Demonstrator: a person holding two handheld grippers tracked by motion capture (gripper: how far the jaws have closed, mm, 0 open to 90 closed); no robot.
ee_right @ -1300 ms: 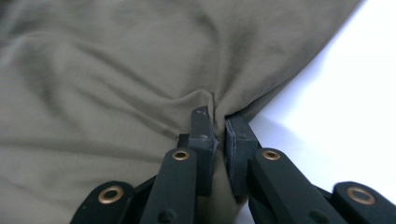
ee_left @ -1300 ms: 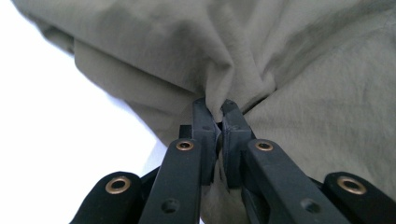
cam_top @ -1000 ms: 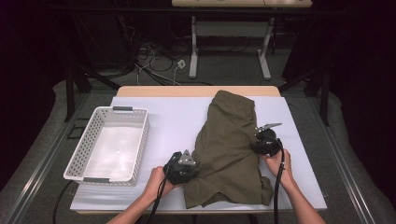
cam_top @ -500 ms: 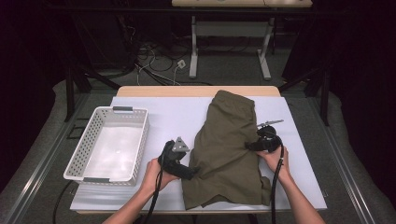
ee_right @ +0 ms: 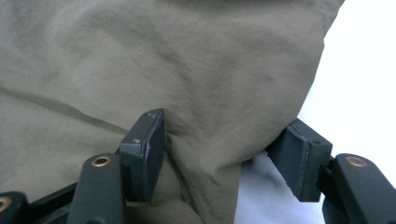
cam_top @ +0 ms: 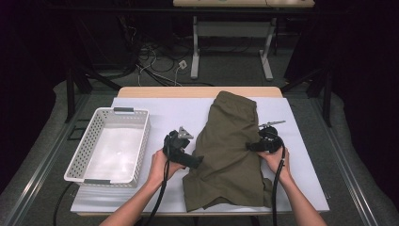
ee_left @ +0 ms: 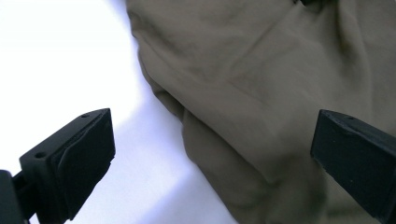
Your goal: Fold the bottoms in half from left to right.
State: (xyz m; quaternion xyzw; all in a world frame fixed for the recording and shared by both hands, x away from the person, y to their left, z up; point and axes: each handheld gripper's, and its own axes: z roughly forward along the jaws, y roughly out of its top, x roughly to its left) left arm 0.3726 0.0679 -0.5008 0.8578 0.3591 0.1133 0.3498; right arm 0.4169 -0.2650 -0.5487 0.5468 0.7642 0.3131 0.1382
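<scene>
Near edge, high view: both forearms come in from the bottom of the frame. Left hand (cam_top: 162, 165) holds the left tool (cam_top: 196, 161) at the lower left side of the olive shorts (cam_top: 230, 150), tips pointing right toward the cloth. Left gripper view: jaws far apart, having just been opening, nothing pinched; the shorts' (ee_left: 261, 93) edge runs between them over white table cover.

Right hand (cam_top: 275, 162) holds the right tool (cam_top: 249, 147) at the shorts' right edge, mid-frame. Right gripper view: jaws part-way apart, a raised fold of cloth (ee_right: 201, 140) between them; whether both pads press it I cannot tell.

The shorts lie flat, centre-right on the table (cam_top: 164, 108), waistband toward the far edge. White basket (cam_top: 110, 146) sits left, apart from the shorts, with bare cover between.
</scene>
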